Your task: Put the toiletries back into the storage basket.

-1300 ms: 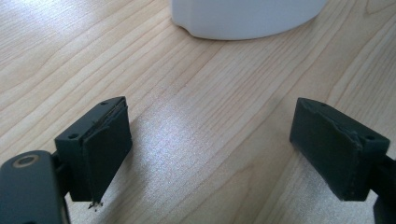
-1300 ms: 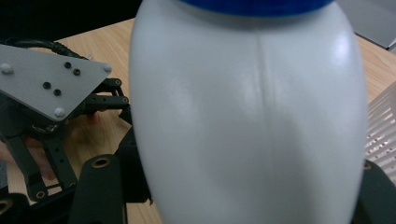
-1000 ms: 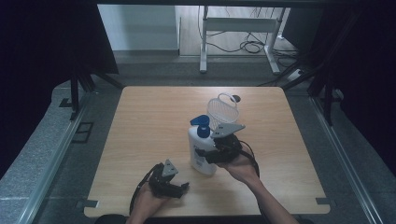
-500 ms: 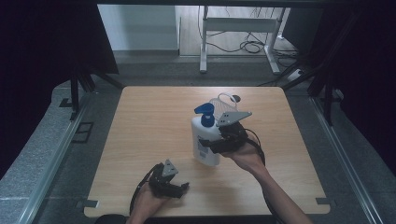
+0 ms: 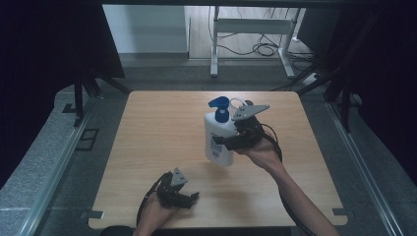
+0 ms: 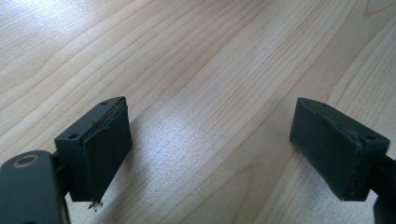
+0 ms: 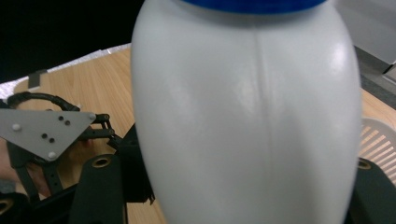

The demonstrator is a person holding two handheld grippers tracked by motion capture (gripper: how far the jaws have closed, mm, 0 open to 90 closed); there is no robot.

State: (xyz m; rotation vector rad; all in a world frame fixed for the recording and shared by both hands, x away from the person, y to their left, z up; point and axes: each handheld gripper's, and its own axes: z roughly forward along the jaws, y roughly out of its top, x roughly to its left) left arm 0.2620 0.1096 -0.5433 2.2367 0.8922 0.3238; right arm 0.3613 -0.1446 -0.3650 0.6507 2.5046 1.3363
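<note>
The high view looks forward and down over the whole wooden table [image 5: 162,147], taken from the person's side. The left gripper view sits close above the same tabletop. The right gripper view presses close against the white bottle [image 7: 243,121], which the high view shares at mid-table.

Bottle [image 7: 243,116] cut off at twelve and six o'clock in right gripper view, hiding the right gripper's [image 5: 231,141] jaw faces. White slatted object [image 7: 377,140] cropped at three o'clock, unidentifiable.
</note>
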